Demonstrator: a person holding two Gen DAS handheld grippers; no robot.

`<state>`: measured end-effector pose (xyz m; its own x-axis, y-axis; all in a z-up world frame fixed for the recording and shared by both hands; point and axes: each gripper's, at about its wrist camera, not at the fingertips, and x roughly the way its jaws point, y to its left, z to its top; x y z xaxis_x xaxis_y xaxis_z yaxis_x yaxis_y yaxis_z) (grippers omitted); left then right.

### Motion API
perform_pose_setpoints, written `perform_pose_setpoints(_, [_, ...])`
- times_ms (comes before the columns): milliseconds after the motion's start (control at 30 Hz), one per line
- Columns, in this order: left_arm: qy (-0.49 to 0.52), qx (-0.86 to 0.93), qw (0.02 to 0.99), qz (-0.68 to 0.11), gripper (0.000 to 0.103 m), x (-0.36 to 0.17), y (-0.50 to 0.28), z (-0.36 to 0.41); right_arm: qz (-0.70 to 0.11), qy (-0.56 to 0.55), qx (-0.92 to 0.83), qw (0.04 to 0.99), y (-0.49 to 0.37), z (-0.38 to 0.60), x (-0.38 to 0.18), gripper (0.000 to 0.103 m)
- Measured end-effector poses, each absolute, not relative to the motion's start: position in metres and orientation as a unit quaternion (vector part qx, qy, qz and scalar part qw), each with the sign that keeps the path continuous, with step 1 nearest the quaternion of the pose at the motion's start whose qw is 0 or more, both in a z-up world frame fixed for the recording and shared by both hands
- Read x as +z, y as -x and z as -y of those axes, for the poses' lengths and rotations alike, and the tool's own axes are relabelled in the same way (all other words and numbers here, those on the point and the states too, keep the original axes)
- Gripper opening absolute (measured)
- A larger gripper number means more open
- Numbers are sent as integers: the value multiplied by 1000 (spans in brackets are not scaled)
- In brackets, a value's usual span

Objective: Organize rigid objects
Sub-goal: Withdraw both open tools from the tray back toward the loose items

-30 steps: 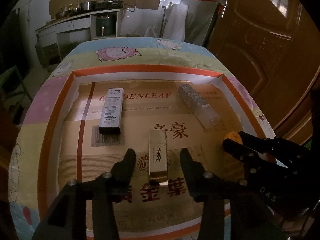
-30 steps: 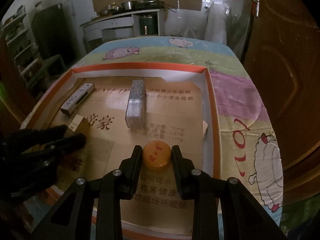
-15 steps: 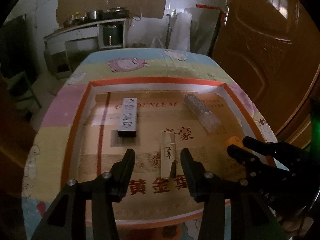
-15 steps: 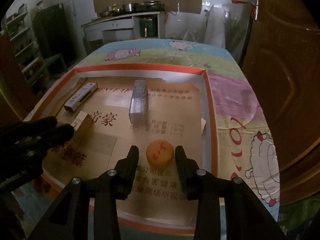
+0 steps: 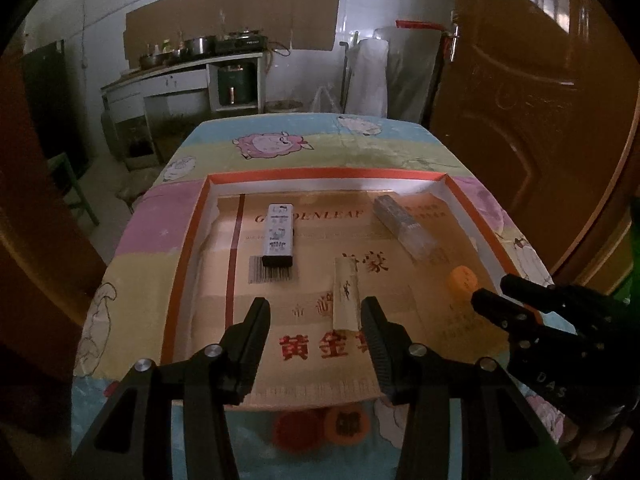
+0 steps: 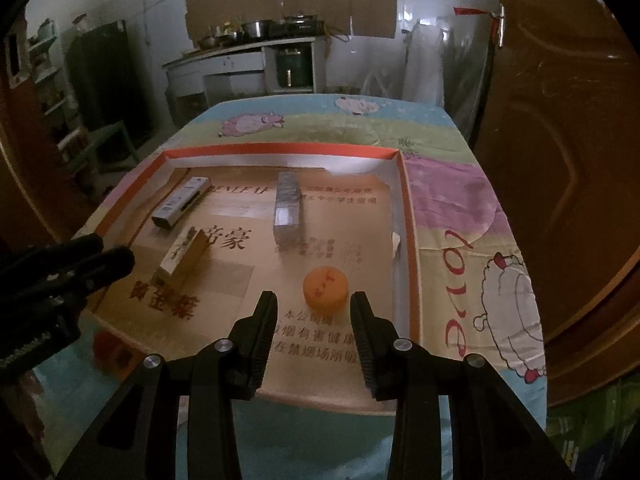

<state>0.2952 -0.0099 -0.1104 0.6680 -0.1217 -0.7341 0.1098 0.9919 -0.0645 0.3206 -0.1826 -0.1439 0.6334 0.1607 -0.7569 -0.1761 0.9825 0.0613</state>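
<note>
Table (image 5: 280, 152) with a cartoon-sheep cloth, and a shallow orange-rimmed cardboard tray (image 5: 320, 174) lying flat on it. Four items in the tray, well apart from each other: white printed box (image 5: 279, 236) far left, lying flat; clear plastic box (image 5: 404, 226) far right, angled; slim cream-and-gold box (image 5: 346, 298) near centre, standing on its long edge; orange cap (image 6: 325, 286) near right, close to the tray's right wall. Two round red-orange pieces (image 5: 320, 426) sit on the cloth just off the tray's near edge. Left gripper (image 5: 316, 334) hovers over the near edge, jaws wide, nothing between the pads; slim box is just past its right finger. Right gripper (image 6: 314, 330) jaws partly spread, empty; cap sits free just beyond the tips.
</note>
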Motion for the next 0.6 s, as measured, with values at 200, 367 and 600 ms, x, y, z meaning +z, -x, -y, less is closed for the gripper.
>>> perform_pose_setpoints(200, [11, -66, 915, -397, 47, -105, -281, 9, -408, 7, 98, 908, -301, 180, -134, 39])
perform_pose_setpoints(367, [10, -65, 920, -387, 47, -99, -265, 7, -399, 9, 102, 911, -282, 175, -127, 39])
perform_pose_setpoints(600, [8, -62, 928, -367, 47, -88, -241, 6, -387, 14, 106, 916, -258, 169, -119, 39])
